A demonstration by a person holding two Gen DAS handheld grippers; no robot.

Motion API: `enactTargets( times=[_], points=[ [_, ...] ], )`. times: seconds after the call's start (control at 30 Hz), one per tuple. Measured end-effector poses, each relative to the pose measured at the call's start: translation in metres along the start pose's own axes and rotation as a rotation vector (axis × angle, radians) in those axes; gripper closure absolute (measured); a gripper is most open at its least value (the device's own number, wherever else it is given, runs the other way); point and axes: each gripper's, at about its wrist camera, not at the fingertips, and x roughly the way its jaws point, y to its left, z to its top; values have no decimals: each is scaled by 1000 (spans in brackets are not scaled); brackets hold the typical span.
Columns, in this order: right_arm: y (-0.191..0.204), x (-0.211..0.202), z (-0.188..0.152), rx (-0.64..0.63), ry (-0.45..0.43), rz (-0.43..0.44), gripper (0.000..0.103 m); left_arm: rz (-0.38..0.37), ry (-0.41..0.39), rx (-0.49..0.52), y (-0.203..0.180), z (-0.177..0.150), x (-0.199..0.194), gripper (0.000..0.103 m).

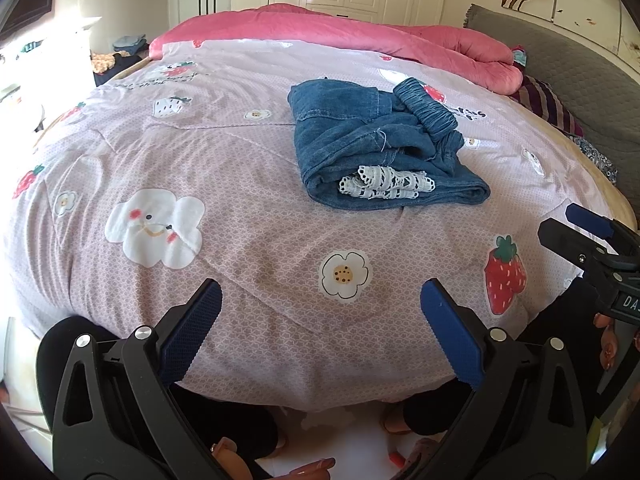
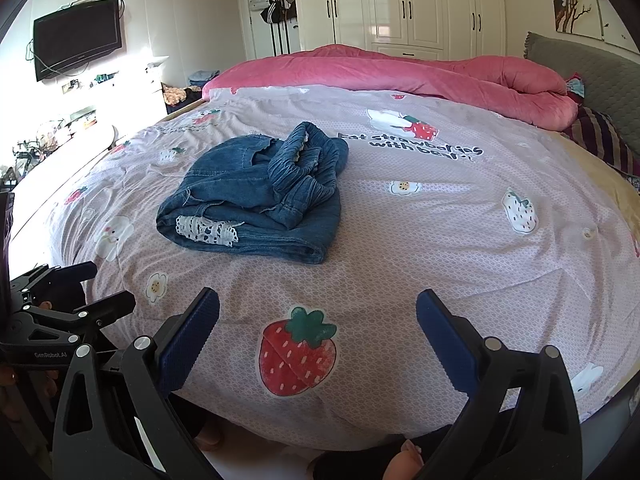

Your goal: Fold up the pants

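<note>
Pants [image 1: 380, 144] sit bunched on the quilt [image 1: 240, 220], well ahead of both tongs. Left gripper [image 1: 320, 332] and right gripper [image 2: 318, 340] spread wide, holding nothing. Risk: pinching one denim layer or lace trim [image 1: 386, 184] drags the heap.

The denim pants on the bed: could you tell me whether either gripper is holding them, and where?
Nothing is held: the left gripper and right gripper are open, short of the pants.

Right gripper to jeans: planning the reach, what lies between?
Only bare printed quilt between the open right gripper and the jeans, per the right wrist view.
</note>
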Motion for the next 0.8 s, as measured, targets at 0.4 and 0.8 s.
enactTargets(
  times=[0.4, 0.8],
  points=[
    [0, 2, -2, 4, 10, -9, 5, 16, 7, -1, 2, 0, 2, 10],
    [-1, 5, -2, 3, 16, -13, 5, 72, 15, 12, 1, -2, 9, 10]
  ],
)
